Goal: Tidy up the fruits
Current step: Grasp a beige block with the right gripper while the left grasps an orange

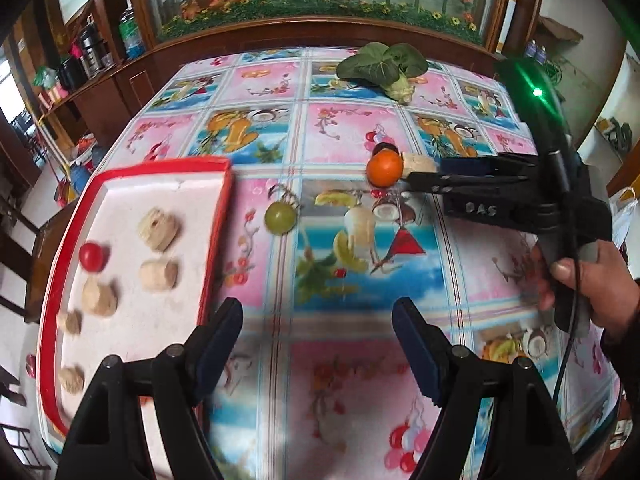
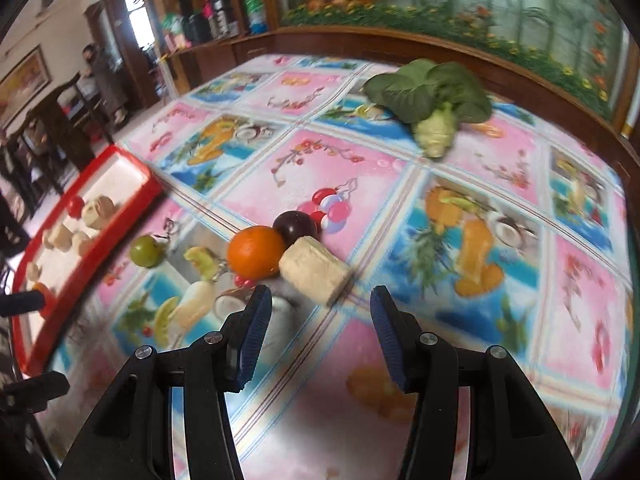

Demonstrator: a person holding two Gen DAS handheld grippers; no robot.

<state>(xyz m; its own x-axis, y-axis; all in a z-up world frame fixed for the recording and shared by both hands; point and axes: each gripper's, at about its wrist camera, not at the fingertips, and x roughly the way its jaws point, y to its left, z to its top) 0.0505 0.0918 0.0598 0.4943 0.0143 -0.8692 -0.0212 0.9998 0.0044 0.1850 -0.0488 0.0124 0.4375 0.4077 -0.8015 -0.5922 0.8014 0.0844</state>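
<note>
Both the left gripper (image 1: pixel 318 346) and right gripper (image 2: pixel 316 334) gape empty over bare tablecloth (image 2: pixel 460 380), the orange (image 2: pixel 256 252), dark plum (image 2: pixel 295 227) and pale cylinder (image 2: pixel 314 274) clustered mid-frame, red-rimmed tray (image 1: pixel 216 236) lower left.

Both wrist views face the table (image 1: pixel 328 360); sharing the orange (image 1: pixel 384 168).

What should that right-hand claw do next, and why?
Probably ease forward and close on the beige chunk. The right gripper is open and empty just short of it, and similar chunks already lie in the red tray.
</note>
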